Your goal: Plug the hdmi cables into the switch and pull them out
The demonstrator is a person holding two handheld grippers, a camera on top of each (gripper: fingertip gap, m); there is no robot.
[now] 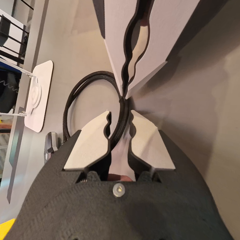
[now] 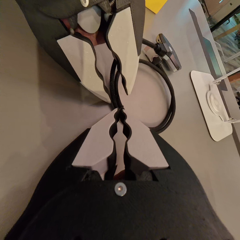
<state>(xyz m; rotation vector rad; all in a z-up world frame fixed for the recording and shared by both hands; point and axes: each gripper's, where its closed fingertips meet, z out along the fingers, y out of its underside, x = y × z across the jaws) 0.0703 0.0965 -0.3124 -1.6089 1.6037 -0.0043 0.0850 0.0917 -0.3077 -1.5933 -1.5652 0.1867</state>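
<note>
At frame centre the right gripper [image 2: 120, 114] is pinching the braided, floppy-looking HDMI cable [image 2: 114, 83], while the left gripper [image 1: 120, 114] is straddling it open-jawed; probably better gripped at the rigid plug [image 2: 161, 48], upper right.

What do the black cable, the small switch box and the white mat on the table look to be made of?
Cable: braided fabric sleeve, matte; the woven texture shows along the loop. Switch: probably metal or metallic-painted plastic, given its grey satin sheen and bevelled edges; I can't tell which. White mat: looks like thin rubber or foam with a smooth white top; a dark core shows along its rounded edge.
</note>
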